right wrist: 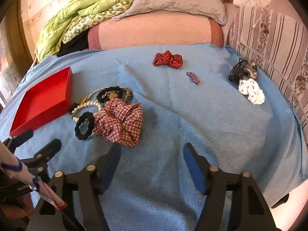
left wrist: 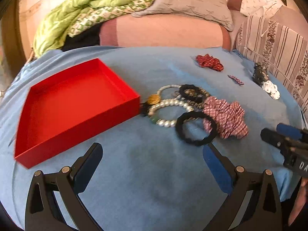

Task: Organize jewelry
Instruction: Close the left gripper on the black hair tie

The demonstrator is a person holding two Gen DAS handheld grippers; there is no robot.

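- Evidently, nothing has yet been placed in the red tray (left wrist: 77, 104), which lies empty toward the left edge of the blue blanket (left wrist: 154, 173) spread on the bed.
- Just beside the tray's right wall, a tangled cluster is seen: a pearl bracelet (left wrist: 169, 113), a black hair tie (left wrist: 195, 129) and a checked scrunchie (left wrist: 225, 119), touching and overlapping.
- One piece should be pinched at its free outer rim, so that the neighbours are not dragged along; the black hair tie, nearest the claws, is judged the easiest start.
- Left claw (left wrist: 154, 159): spread wide, nothing held, poised short of the cluster.
- Right claw (right wrist: 152, 157): partly open, empty, over bare blanket just below the scrunchie.
- A red dotted bow (right wrist: 168, 58) and small clips lie well apart, toward the far right.
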